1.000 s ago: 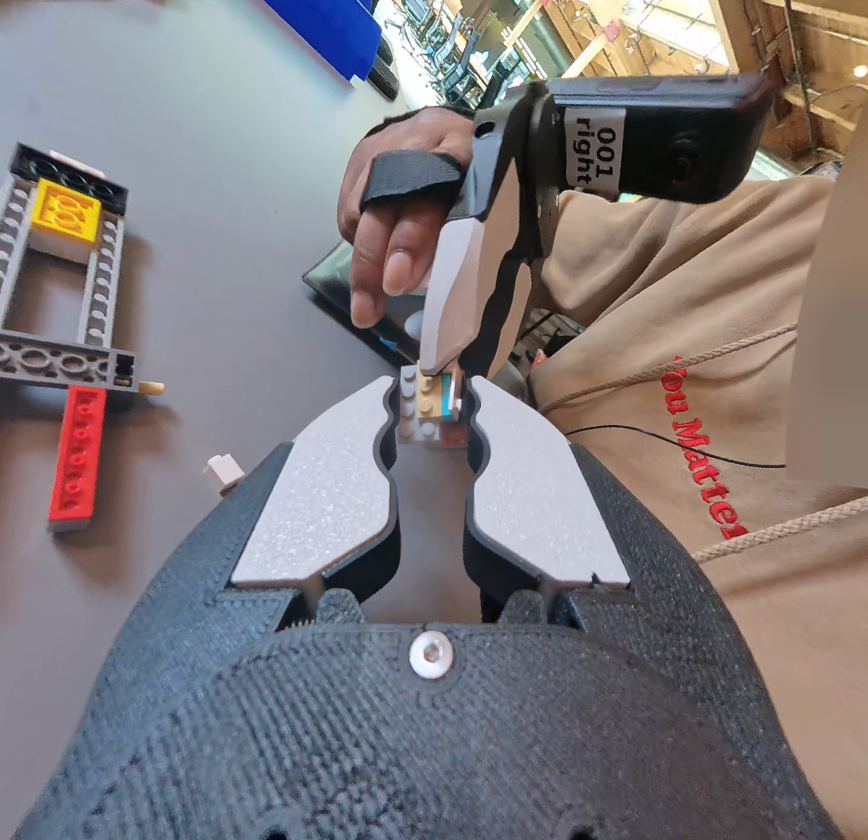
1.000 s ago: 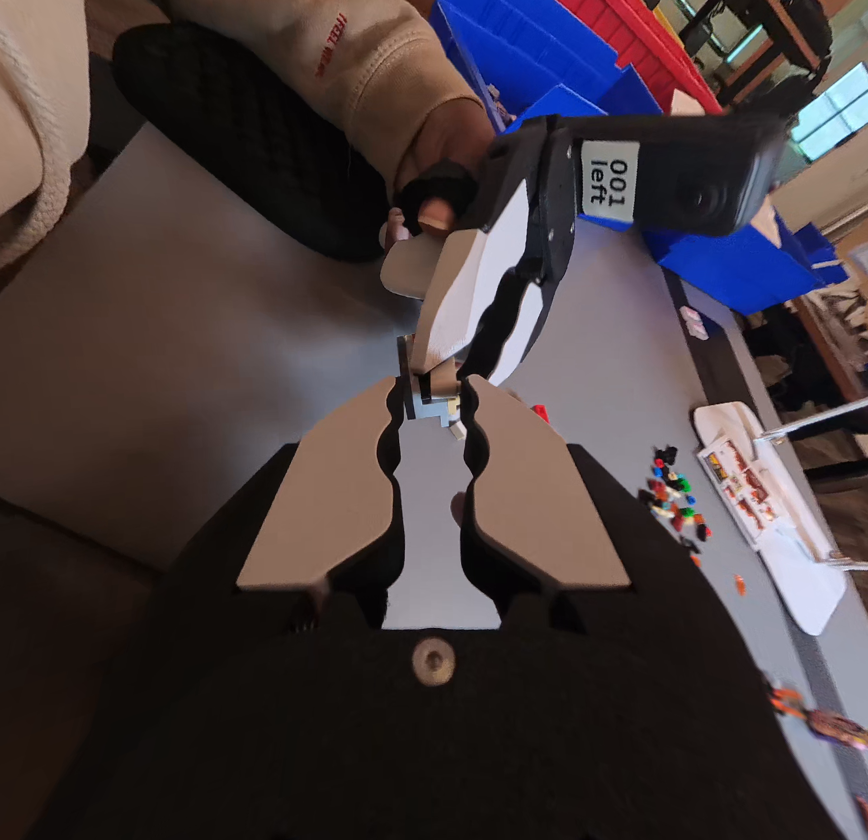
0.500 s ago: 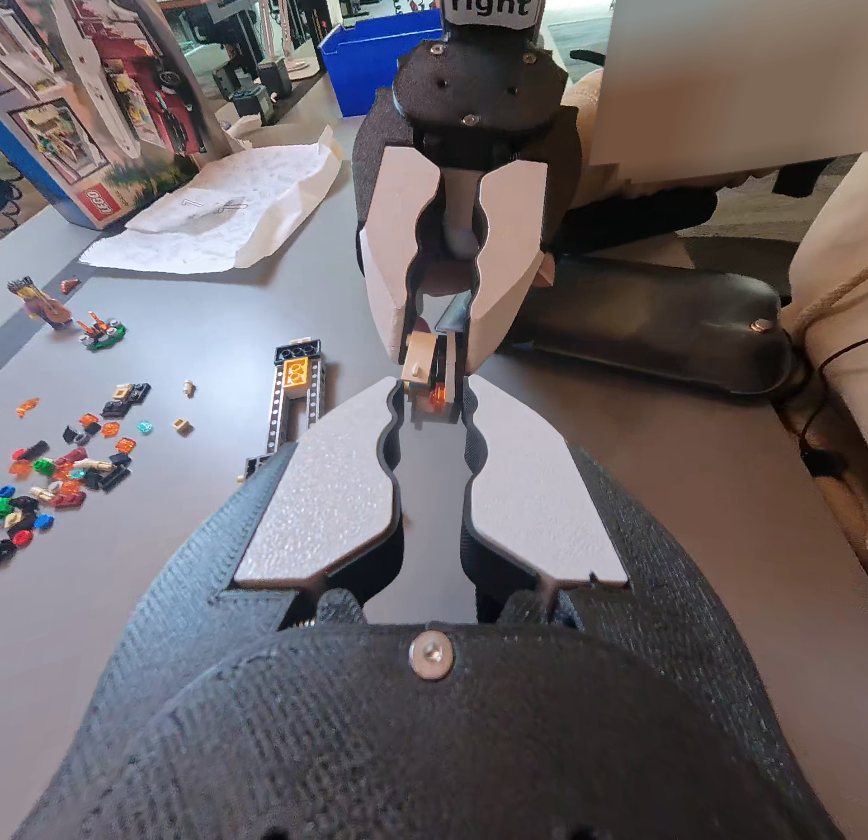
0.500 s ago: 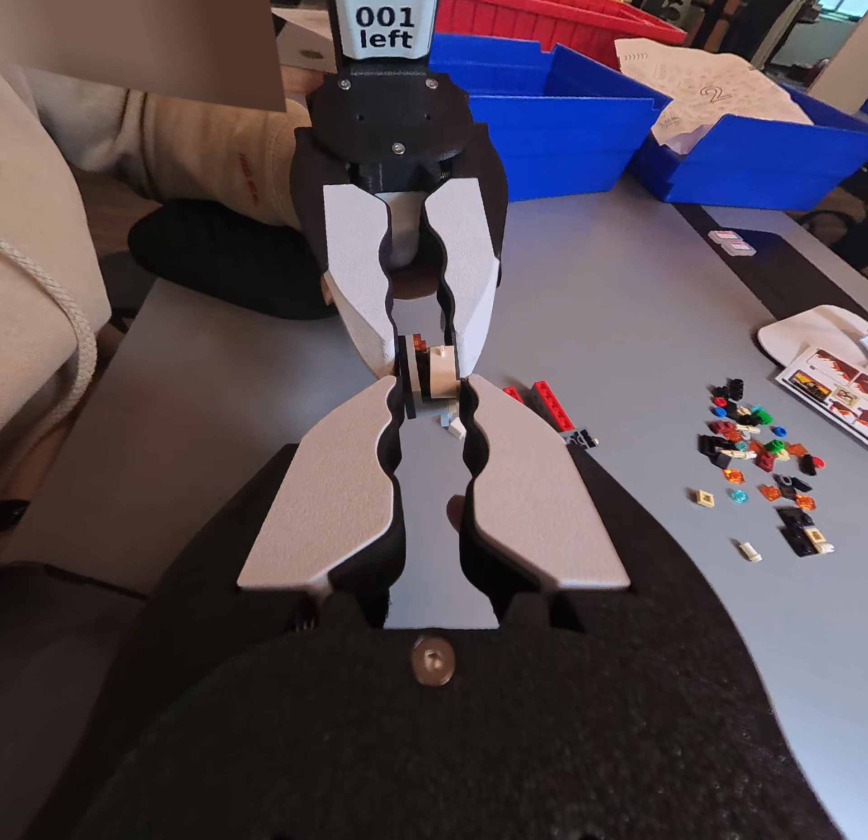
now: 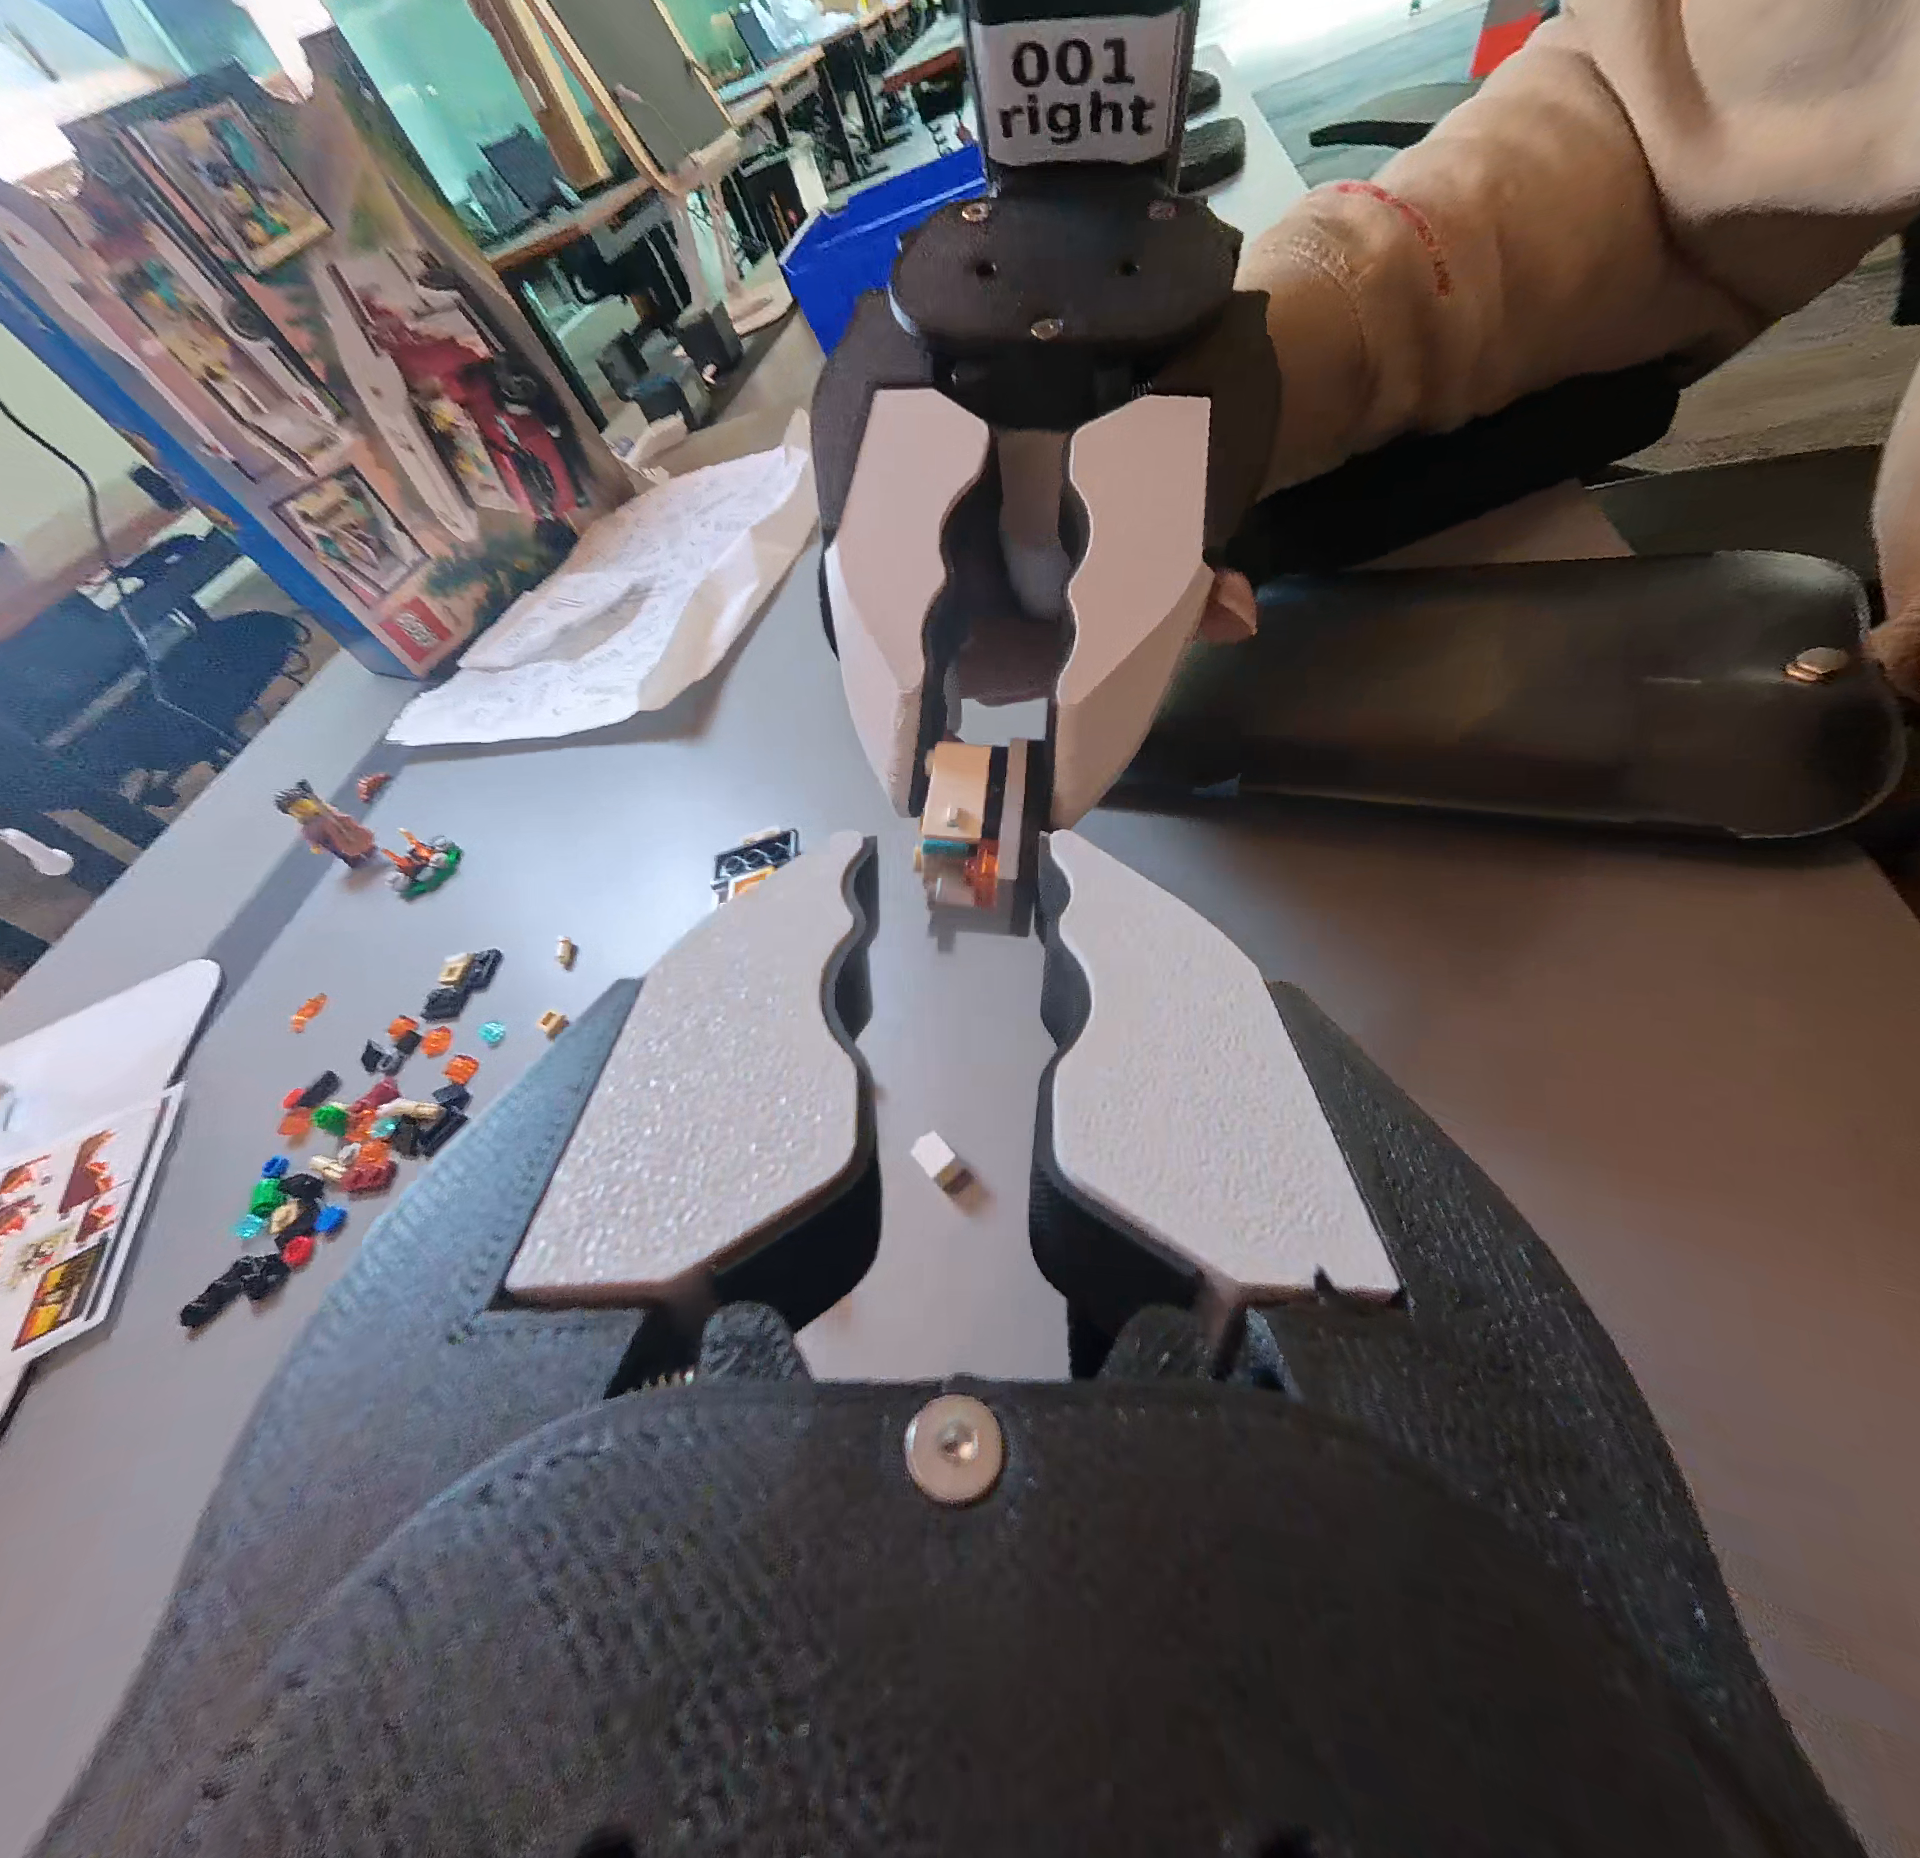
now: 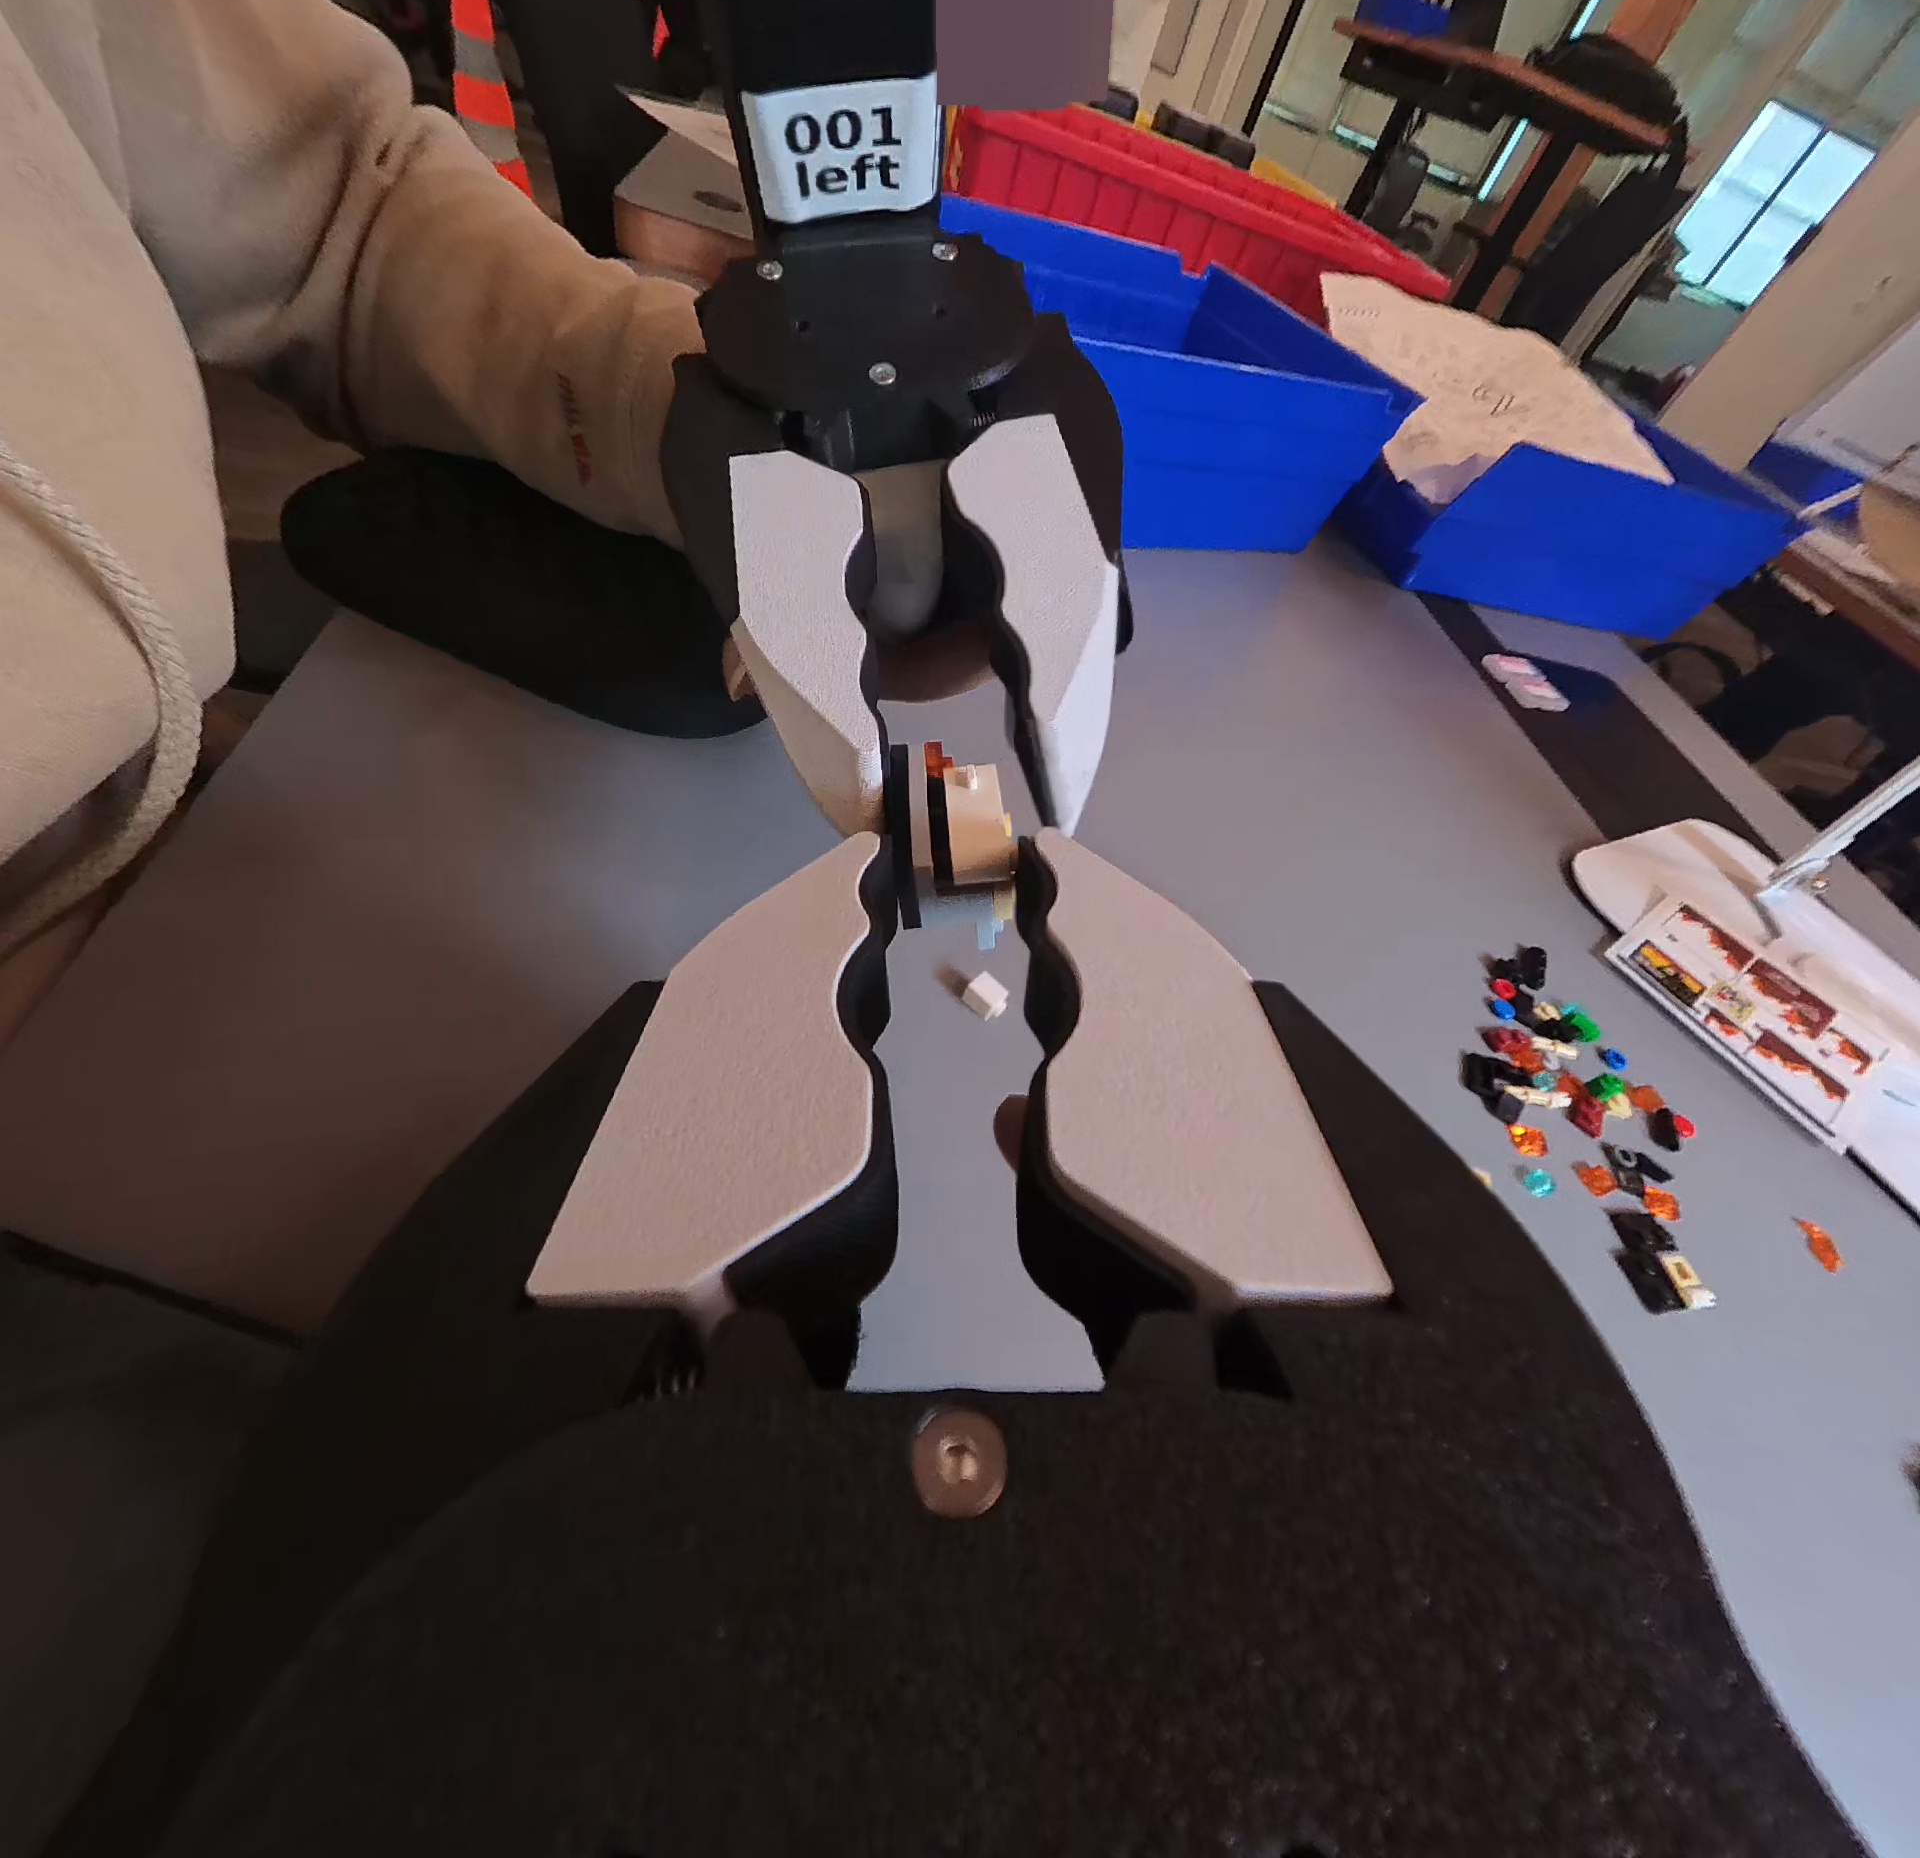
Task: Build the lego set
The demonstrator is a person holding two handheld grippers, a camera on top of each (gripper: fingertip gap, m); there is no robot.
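A small lego assembly [image 5: 961,821] of tan, black, grey and orange parts hangs above the grey table [image 5: 1351,977]. My right gripper [image 6: 958,858] is shut on the assembly [image 6: 966,821] from one end. My left gripper [image 5: 956,852] meets it tip to tip from the other end, with its jaws slightly apart. There is a gap between its left finger and the assembly. A small white brick [image 5: 940,1169] lies on the table under the grippers and also shows in the right wrist view [image 6: 982,993].
A pile of small loose pieces [image 5: 353,1112] and a sticker sheet [image 5: 62,1226] lie to my left. A minifigure [image 5: 332,832], a crumpled paper bag [image 5: 623,603] and the set box [image 5: 312,354] stand farther off. Blue bins [image 6: 1247,426] line the table's far edge. A black padded armrest [image 5: 1507,696] is by the person. Less than 4 cm separates the two grippers' tips. The small white brick [image 5: 940,1169] is about 9 cm from my left fingertips. My right wrist view [image 6: 981,982] looks at it from another angle.
Both grippers swung from a steep tilt to facing each other level over the table. My left gripper's jaws widened a little off the assembly. The right gripper keeps its hold.
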